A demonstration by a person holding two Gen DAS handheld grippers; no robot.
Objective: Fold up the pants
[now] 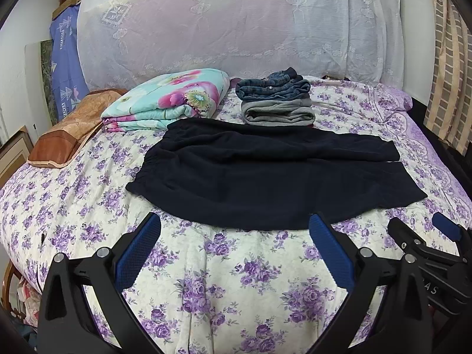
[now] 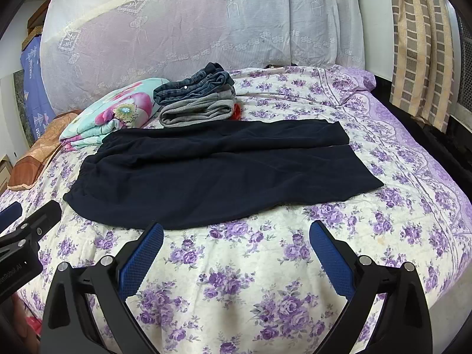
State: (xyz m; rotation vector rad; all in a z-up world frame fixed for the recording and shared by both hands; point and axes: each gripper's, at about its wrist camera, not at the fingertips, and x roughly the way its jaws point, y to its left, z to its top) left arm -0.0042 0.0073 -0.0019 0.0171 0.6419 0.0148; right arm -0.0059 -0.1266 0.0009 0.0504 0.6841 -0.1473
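- Quilted bedspread (image 1: 236,280) with purple flowers covers the bed, lace drape behind.
- Dark pants (image 1: 265,177) lie flat mid-bed, soft and matte, waistband left (legs side by side).
- Folded clothes (image 1: 275,100) are stacked behind them.
- My left gripper (image 1: 234,230) and right gripper (image 2: 236,233) hover spread wide, holding nothing, just short of the pants' near edge.

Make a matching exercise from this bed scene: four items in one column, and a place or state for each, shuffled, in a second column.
Items:
1. navy pants
2. jeans
3. floral blanket
4. brown pillow

Descriptions:
A. folded, on top of the grey garment
B. at the bed's left edge
C. spread flat, waistband to the left
D. folded, between the pillow and the clothes stack

Pairs: 1-C, 2-A, 3-D, 4-B
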